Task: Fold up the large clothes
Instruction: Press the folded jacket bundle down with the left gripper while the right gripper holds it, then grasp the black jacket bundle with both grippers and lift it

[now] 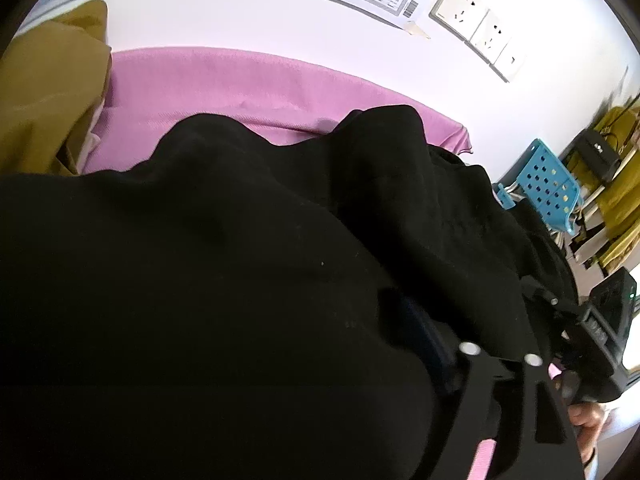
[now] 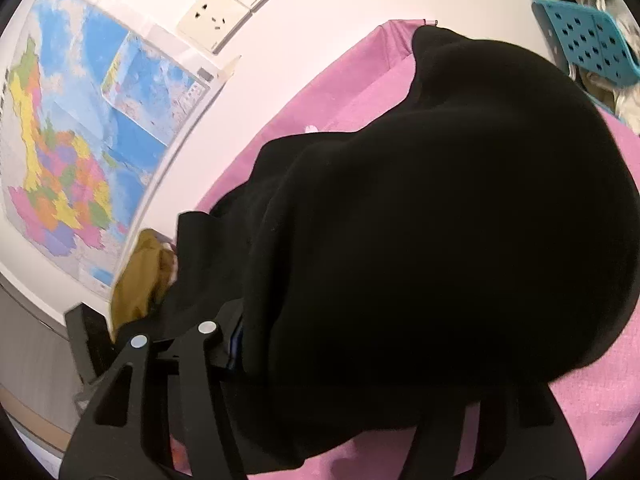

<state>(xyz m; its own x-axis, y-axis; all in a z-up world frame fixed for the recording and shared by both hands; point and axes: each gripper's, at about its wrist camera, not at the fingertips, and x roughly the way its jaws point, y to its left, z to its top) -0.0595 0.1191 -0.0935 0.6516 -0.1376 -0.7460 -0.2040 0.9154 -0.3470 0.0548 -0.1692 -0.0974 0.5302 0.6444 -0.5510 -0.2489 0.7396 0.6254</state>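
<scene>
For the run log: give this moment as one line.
stage: folding | item: black garment bunched on pink cloth | left gripper: state unclear | right gripper: state unclear

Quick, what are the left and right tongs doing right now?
Left tongs: cannot tell, buried in the black garment.
Right tongs: cannot tell, black garment draped over them.

Count of things seen from the two wrist cameras over a pink-covered surface.

One black garment [image 1: 248,264], one pink cloth [image 1: 224,92] beneath it, one mustard-yellow garment [image 1: 44,92] bunched at the side. One coloured wall map [image 2: 68,152] with a smaller map sheet laid over its corner. Three white wall sockets [image 1: 478,26] in a row. Two blue perforated panels [image 2: 588,44], one above the other.
</scene>
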